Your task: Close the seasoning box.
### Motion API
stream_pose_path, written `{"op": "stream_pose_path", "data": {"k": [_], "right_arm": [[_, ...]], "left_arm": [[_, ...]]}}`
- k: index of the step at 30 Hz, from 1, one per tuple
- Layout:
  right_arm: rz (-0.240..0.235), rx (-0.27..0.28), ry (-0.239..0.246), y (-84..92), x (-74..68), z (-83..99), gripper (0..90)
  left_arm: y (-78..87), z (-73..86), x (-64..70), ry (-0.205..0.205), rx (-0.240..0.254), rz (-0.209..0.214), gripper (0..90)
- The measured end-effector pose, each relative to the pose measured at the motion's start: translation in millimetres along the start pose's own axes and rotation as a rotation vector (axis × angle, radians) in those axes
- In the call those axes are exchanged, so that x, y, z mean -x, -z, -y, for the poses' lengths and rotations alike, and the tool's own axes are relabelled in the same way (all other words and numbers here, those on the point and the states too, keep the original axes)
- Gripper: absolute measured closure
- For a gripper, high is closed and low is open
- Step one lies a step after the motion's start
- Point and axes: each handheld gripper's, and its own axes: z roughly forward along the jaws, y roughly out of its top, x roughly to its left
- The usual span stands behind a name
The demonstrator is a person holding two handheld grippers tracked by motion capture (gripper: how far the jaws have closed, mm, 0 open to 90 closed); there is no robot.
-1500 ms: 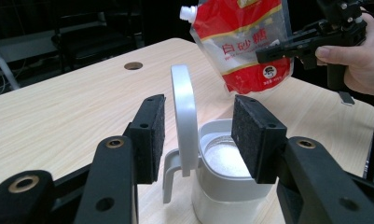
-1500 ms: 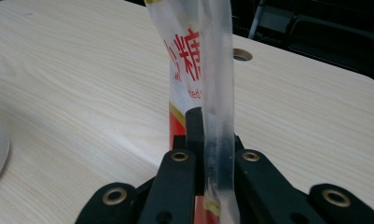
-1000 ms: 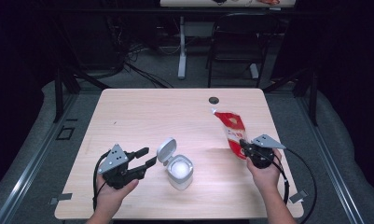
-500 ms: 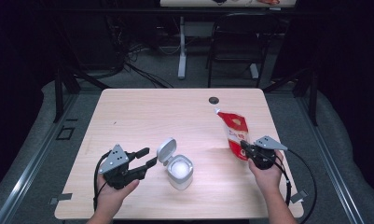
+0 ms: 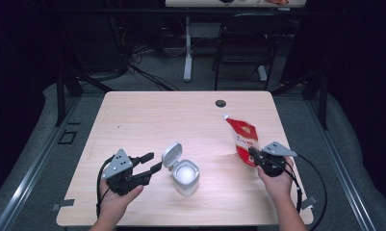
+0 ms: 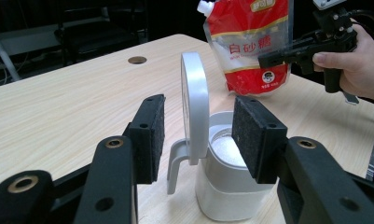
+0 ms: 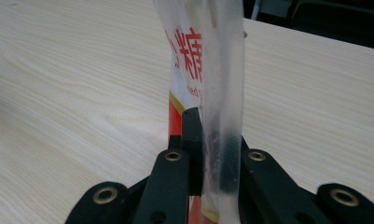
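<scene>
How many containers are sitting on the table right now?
2: a white jar with its lid flipped open, near the table's front middle, and a red pouch at the right, pinched by the right gripper.

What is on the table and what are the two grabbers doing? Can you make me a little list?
table: pale wood, with a small dark hole near the far edge
jar: white, lid flipped open, white grains inside
bag: red and white pouch, standing up, spout on top
left gripper: open, beside the jar, not touching it
right gripper: jaws have just been opening a little, pads still pinched on the bag's clear edge
</scene>
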Motion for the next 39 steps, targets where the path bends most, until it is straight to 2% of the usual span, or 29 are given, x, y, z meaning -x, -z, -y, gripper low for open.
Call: {"op": "stream_pose_path", "data": {"k": [6, 10, 16, 19, 22, 24, 39], "right_arm": [[-0.012, -0.001, -0.012, 1.4, 4.3, 3.4, 84.6], [-0.017, -0.006, -0.010, 3.6, 6.6, 4.6, 82.8], [-0.023, -0.001, 0.005, 9.5, 5.6, 4.6, 76.3], [-0.015, 0.004, 0.016, 12.7, 5.3, 4.5, 70.0], [-0.015, 0.029, 0.000, 16.2, 6.4, 4.9, 65.8], [-0.016, 0.025, 0.003, 17.0, 6.9, 5.6, 63.0], [0.002, 0.006, 0.014, 21.7, 7.3, 9.8, 52.4]], "left_arm": [[0.2, -0.1, -0.3, 0.003, 0.001, -0.001, 54.5], [0.5, -0.3, -0.5, 0.005, 0.018, -0.003, 54.5], [1.6, -1.6, -0.4, 0.001, 0.012, -0.001, 54.5], [1.5, -2.4, -0.4, 0.001, 0.015, 0.001, 54.5], [0.5, -2.8, 0.0, 0.001, 0.023, 0.002, 54.5], [0.0, -3.2, -0.1, -0.001, 0.020, 0.007, 54.5], [-3.9, -4.0, -0.6, 0.005, 0.021, 0.017, 54.5]]}}
